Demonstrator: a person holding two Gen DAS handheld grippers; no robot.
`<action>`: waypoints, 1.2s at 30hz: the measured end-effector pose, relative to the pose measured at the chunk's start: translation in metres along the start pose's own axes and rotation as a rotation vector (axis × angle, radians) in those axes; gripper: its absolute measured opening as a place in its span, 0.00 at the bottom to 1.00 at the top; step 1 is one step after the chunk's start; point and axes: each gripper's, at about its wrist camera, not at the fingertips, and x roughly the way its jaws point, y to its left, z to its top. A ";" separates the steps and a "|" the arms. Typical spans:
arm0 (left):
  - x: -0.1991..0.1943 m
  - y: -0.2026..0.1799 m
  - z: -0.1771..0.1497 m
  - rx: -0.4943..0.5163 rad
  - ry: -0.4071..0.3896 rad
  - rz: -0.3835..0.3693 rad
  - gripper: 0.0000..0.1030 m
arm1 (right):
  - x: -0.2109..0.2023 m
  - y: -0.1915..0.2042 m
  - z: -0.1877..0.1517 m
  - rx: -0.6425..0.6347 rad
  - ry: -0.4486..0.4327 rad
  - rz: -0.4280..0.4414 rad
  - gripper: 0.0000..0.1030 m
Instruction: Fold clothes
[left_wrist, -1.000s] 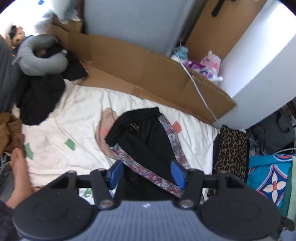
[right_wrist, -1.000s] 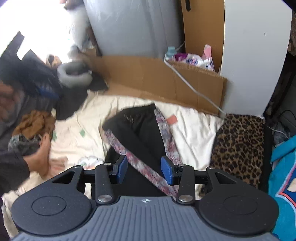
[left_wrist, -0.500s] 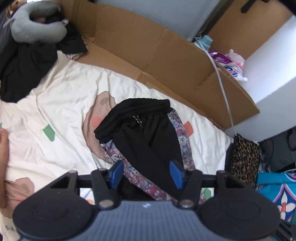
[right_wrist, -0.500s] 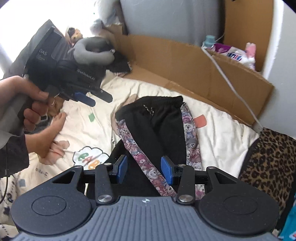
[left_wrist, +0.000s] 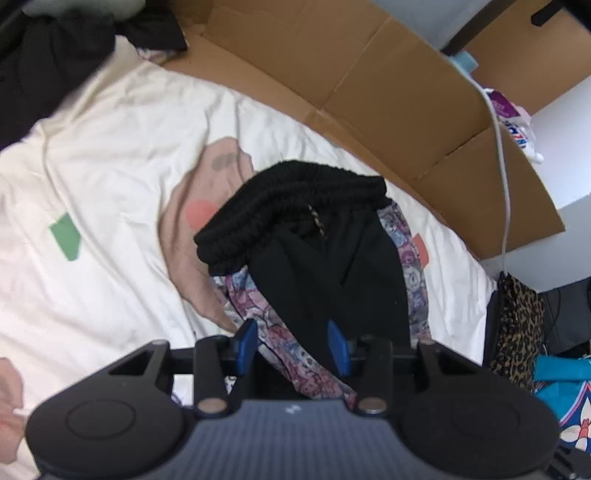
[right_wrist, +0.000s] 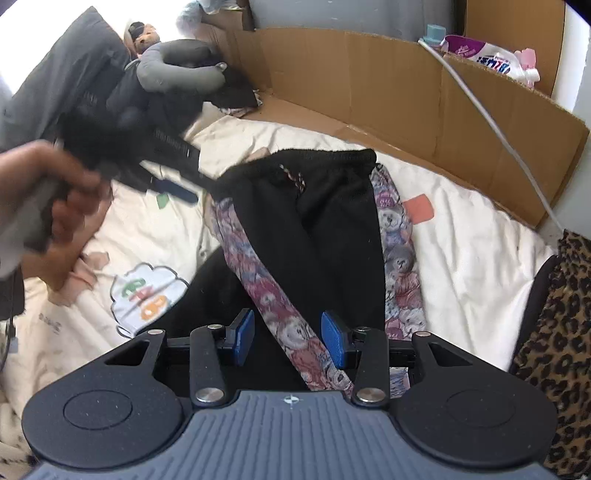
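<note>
Black trousers (left_wrist: 328, 254) with patterned pink-and-purple side stripes lie on a cream printed bedsheet (left_wrist: 110, 177), waistband at the far end. They also show in the right wrist view (right_wrist: 314, 229). My left gripper (left_wrist: 291, 347) is open above the trouser legs. In the right wrist view the left gripper (right_wrist: 177, 188) is blurred, held in a hand just left of the waistband. My right gripper (right_wrist: 288, 338) is open and empty above the lower legs.
Flattened cardboard (left_wrist: 369, 85) lines the bed's far side, with a white cable (right_wrist: 491, 118) over it. A grey neck pillow (right_wrist: 173, 68) and dark clothes lie far left. A leopard-print cloth (right_wrist: 561, 314) hangs at the right edge.
Both grippers have moved forward and lower over the trousers. The left gripper has moved towards the waistband and its jaws have narrowed. The trousers have not moved.
</note>
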 end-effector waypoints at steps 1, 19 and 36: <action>0.001 0.003 0.000 0.001 -0.026 -0.014 0.44 | 0.005 -0.001 -0.008 0.011 -0.011 0.004 0.46; 0.056 0.073 -0.024 -0.024 -0.053 -0.125 0.49 | 0.062 0.005 -0.092 0.067 -0.163 -0.141 0.45; 0.069 0.064 -0.015 -0.047 -0.104 -0.260 0.44 | 0.070 0.003 -0.112 -0.001 -0.089 -0.236 0.47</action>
